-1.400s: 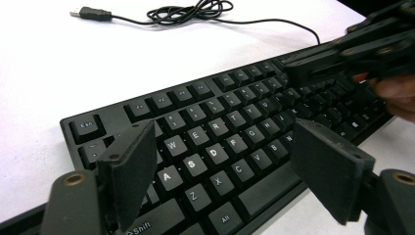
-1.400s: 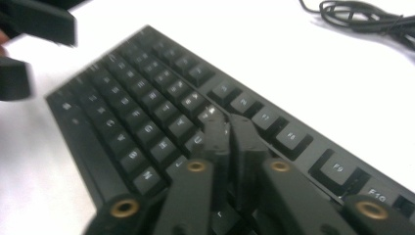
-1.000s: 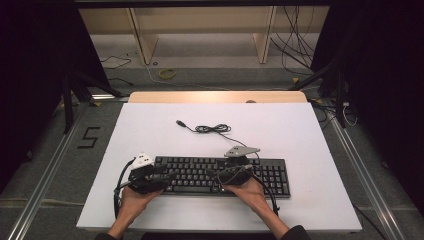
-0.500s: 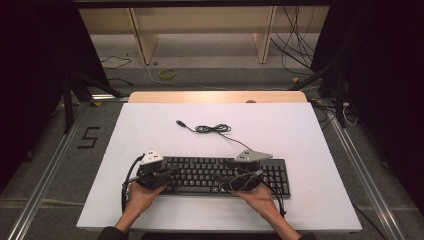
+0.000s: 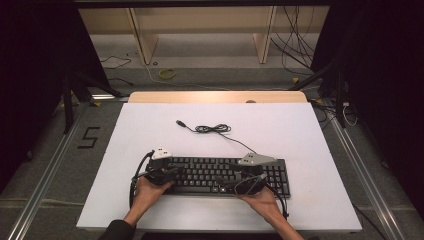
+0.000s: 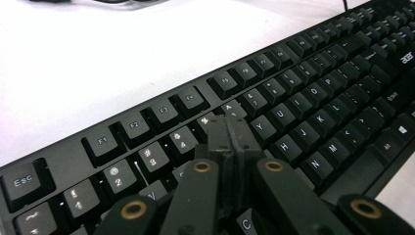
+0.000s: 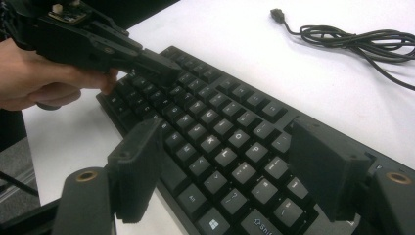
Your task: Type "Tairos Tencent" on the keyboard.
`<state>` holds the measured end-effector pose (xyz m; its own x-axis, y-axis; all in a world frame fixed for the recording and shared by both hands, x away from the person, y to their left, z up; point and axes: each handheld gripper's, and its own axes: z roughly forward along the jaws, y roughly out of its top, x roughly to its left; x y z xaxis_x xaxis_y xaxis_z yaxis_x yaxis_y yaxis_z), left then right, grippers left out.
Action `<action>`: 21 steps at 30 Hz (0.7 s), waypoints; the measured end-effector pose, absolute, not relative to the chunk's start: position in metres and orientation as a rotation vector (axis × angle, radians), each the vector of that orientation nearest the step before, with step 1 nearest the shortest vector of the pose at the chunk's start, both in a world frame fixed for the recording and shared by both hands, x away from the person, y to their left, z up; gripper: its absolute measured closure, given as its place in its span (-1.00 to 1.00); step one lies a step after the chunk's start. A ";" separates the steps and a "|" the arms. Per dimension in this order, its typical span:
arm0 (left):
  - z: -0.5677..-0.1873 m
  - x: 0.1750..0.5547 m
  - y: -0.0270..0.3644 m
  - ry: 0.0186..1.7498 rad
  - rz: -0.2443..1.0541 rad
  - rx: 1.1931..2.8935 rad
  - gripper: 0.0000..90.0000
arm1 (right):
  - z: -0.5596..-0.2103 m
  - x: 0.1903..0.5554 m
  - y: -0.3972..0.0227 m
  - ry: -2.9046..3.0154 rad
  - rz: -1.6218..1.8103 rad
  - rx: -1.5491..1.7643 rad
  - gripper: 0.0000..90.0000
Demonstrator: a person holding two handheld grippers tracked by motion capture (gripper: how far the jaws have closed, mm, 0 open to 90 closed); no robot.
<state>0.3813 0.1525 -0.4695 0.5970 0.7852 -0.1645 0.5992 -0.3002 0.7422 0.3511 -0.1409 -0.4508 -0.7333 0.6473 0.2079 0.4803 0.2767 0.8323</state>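
Note:
A black keyboard point(image 5: 225, 175) lies near the front edge of the white table point(image 5: 280, 125). My left gripper point(image 5: 170, 174) rests over its left end. In the left gripper view its jaws are pressed together, tips point(image 6: 232, 139) just above the number row, and nothing is between them. They have just been closing. My right gripper point(image 5: 250, 180) is over the right half of the keyboard point(image 7: 220, 127), with its jaws standing wide apart point(image 7: 225, 152) above the keys and holding nothing. They have just been opening. The left gripper point(image 7: 169, 73) appears farther off in the right gripper view.
The keyboard's cable point(image 5: 212, 129) runs back to a loose coil mid-table and ends in a USB plug point(image 5: 179, 122). A wooden strip point(image 5: 215, 96) edges the table's far side. Metal rails point(image 5: 47, 170) flank the table, and dark stands are at both sides.
Both hands have shifted a little to the right along the keyboard. The keyboard and cable have not moved.

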 end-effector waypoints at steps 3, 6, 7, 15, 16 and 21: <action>-0.470 0.382 0.152 1.099 0.296 2.030 0.98 | -0.451 0.350 -0.141 2.366 1.449 1.057 -0.34; -0.472 0.383 0.151 1.107 0.295 2.035 0.98 | -0.451 0.350 -0.141 2.368 1.450 1.056 -0.34; -0.472 0.383 0.151 1.110 0.293 2.038 0.98 | -0.451 0.350 -0.141 2.368 1.450 1.056 -0.34; -0.475 0.384 0.150 1.117 0.293 2.054 0.98 | -0.450 0.350 -0.141 2.366 1.455 1.060 -0.34; -0.477 0.384 0.149 1.120 0.295 2.063 0.98 | -0.450 0.350 -0.141 2.365 1.453 1.058 -0.34; -0.479 0.385 0.150 1.115 0.288 2.052 0.98 | -0.450 0.350 -0.141 2.362 1.456 1.058 -0.34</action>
<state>0.3847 0.1505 -0.4787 0.5918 0.7912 -0.1541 0.6172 -0.3219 0.7179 0.3497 -0.1412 -0.4501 -0.7334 0.6463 0.2106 0.4785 0.2708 0.8353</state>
